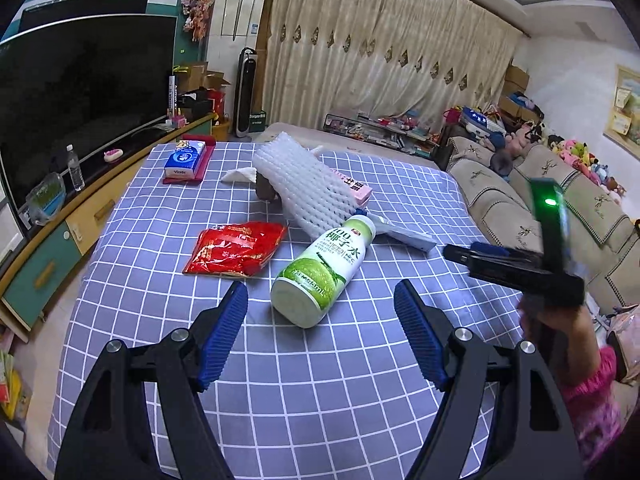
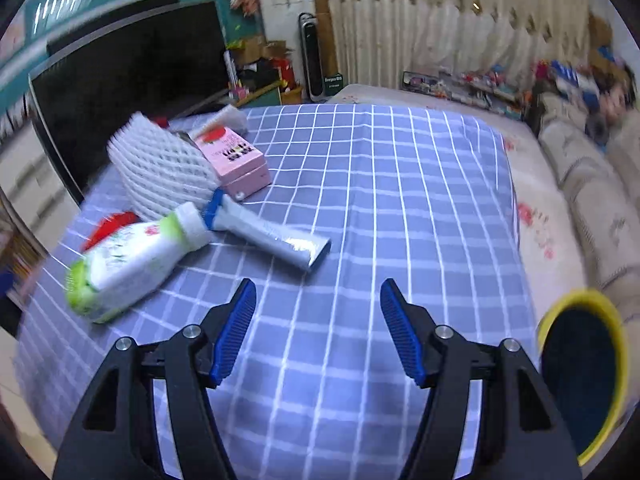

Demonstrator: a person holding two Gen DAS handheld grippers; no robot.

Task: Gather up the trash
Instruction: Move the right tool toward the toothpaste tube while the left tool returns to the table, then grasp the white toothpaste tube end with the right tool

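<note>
A white and green coconut-water bottle [image 1: 320,270] lies on its side on the blue checked tablecloth [image 1: 280,380], just ahead of my open, empty left gripper [image 1: 320,304]. A red snack wrapper [image 1: 236,248] lies left of it. Behind are a white foam net sleeve [image 1: 300,184], a pink carton [image 1: 352,188], a flattened tube [image 1: 404,234] and a crumpled tissue [image 1: 240,175]. My right gripper [image 2: 318,300] is open and empty above bare cloth; the bottle [image 2: 128,260], tube [image 2: 276,236], foam sleeve [image 2: 160,176] and carton [image 2: 236,164] lie to its front left. The right gripper's body also shows in the left wrist view [image 1: 520,264].
A yellow-rimmed bin [image 2: 584,368] stands at the table's right edge. A tissue box [image 1: 185,160] on a red tray sits at the far left corner. A TV [image 1: 80,112] on a cabinet runs along the left; a sofa [image 1: 540,200] with toys runs along the right.
</note>
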